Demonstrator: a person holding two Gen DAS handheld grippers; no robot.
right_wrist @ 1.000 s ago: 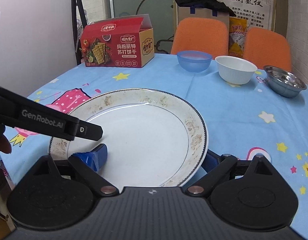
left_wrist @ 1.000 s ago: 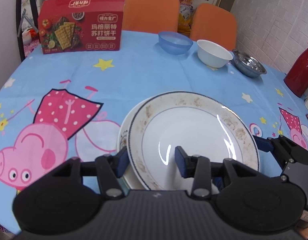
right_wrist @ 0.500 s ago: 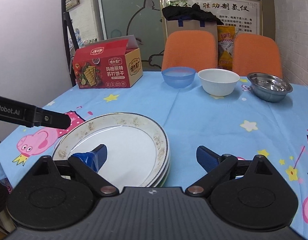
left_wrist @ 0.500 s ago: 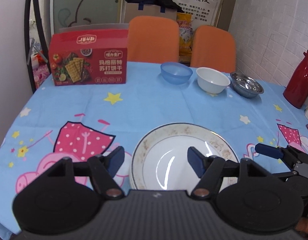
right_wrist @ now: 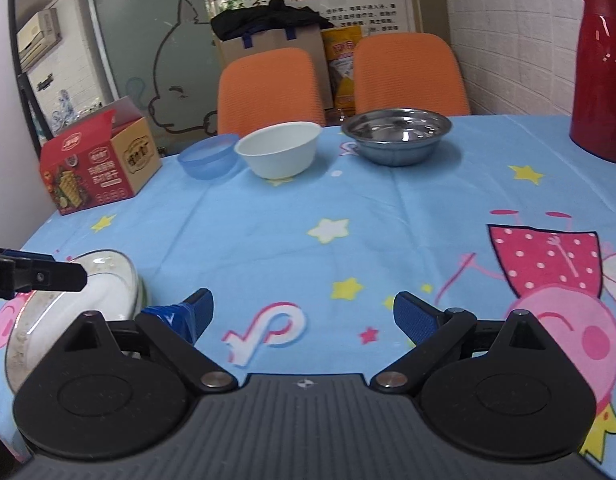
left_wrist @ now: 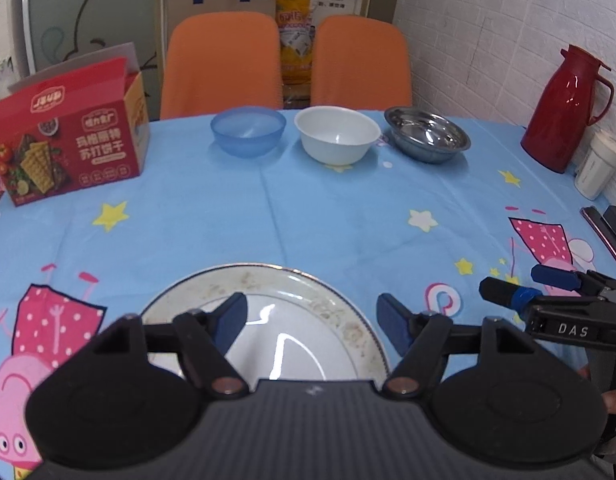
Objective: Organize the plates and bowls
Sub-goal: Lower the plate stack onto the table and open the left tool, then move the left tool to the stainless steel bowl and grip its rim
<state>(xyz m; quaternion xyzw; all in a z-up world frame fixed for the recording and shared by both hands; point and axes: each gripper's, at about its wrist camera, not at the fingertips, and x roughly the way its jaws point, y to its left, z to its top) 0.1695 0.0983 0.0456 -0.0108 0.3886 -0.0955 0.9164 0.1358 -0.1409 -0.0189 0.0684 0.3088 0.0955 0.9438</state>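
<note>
Both wrist views look low across the table (left_wrist: pixel 308 200), sharing 3 far bowls (right_wrist: pixel 281 154).

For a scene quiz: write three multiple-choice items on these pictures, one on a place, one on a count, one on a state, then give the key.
1. Where is the white bowl?
A. between the blue bowl and the steel bowl
B. on the plates
C. beside the flask

2. How many bowls stand on the table?
A. two
B. three
C. five

3. What state is the left gripper in?
A. shut on a plate
B. shut on a bowl
C. open

Key: 1 A, it is the middle one of the row; 2 B, blue, white and steel; 3 C, its fingers stand apart above the plates, holding nothing.
</note>
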